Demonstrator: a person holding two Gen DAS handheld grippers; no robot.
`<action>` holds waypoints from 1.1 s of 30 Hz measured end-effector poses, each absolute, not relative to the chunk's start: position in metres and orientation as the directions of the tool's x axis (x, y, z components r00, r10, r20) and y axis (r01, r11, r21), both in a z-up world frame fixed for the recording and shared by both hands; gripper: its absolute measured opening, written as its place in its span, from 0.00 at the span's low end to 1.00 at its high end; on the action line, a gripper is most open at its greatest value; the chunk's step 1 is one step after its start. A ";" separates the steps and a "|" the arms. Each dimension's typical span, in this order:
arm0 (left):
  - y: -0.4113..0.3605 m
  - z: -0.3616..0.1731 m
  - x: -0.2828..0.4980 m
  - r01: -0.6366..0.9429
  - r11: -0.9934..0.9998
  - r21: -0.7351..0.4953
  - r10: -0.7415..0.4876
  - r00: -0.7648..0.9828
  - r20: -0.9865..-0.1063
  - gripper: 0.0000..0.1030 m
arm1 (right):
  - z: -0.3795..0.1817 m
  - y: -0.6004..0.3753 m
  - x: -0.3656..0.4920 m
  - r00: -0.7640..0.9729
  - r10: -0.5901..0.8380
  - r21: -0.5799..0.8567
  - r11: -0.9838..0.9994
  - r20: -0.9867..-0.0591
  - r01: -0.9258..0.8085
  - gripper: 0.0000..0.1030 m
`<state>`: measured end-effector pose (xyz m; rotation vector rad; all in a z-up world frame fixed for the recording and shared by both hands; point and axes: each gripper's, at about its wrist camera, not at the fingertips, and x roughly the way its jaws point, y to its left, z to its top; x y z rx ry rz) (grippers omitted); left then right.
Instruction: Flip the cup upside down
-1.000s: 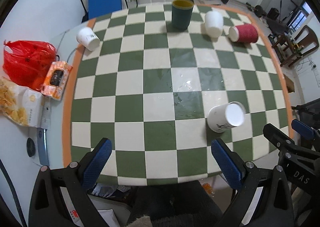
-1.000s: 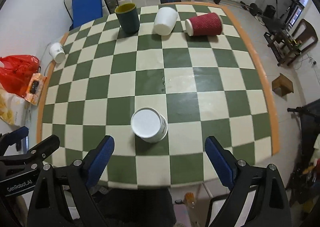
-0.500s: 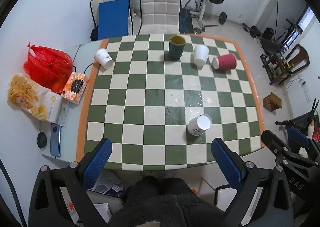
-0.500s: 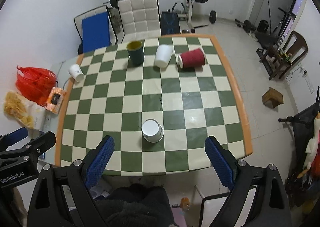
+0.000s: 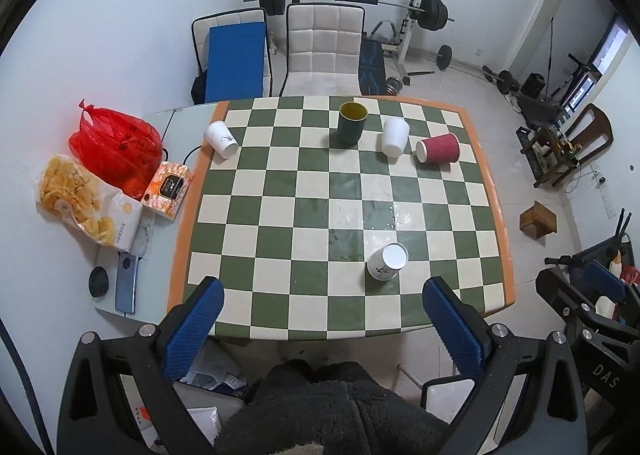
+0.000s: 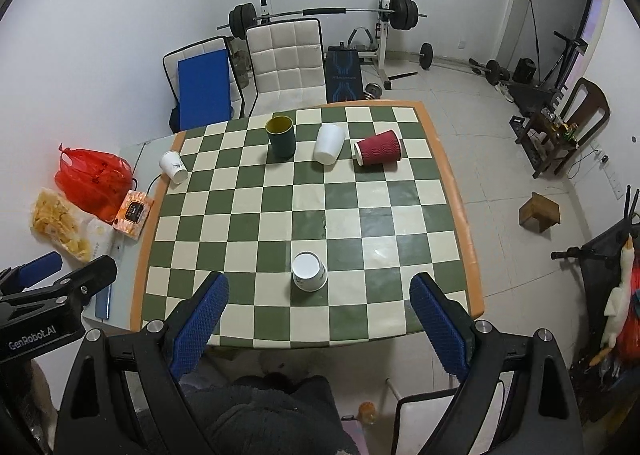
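Bench: I saw the green-and-cream chequered bench [image 5: 280, 191], orange-edged, wet patches mid-surface.
Cup: white paper cup [image 6: 308, 271] stood inverted.
Room: barbell rack [image 5: 352, 1] behind.
Claws: left claw [image 5: 324, 319] and right claw [image 6: 320, 315] gaped apart, empty.

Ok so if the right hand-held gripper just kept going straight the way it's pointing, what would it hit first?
Probably the checkered table, near its middle. The right hand-held gripper stands open and empty, well above it. The upside-down white paper cup sits between the fingers in view, but likely nearer than that line; depth is unclear.
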<state>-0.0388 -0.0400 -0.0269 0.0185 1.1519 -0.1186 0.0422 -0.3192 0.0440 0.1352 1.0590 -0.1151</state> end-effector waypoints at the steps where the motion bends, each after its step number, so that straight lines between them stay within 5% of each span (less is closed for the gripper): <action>1: -0.040 -0.026 -0.040 0.106 0.993 -0.045 -0.084 0.400 -0.913 0.99 | 0.045 -0.319 0.041 0.481 -0.027 0.057 0.986 -0.876 0.159 0.91; 33: -0.029 -0.018 -0.049 0.116 0.993 -0.028 -0.075 0.422 -0.903 0.99 | 0.045 -0.313 0.048 0.465 -0.014 0.059 0.988 -0.885 0.142 0.92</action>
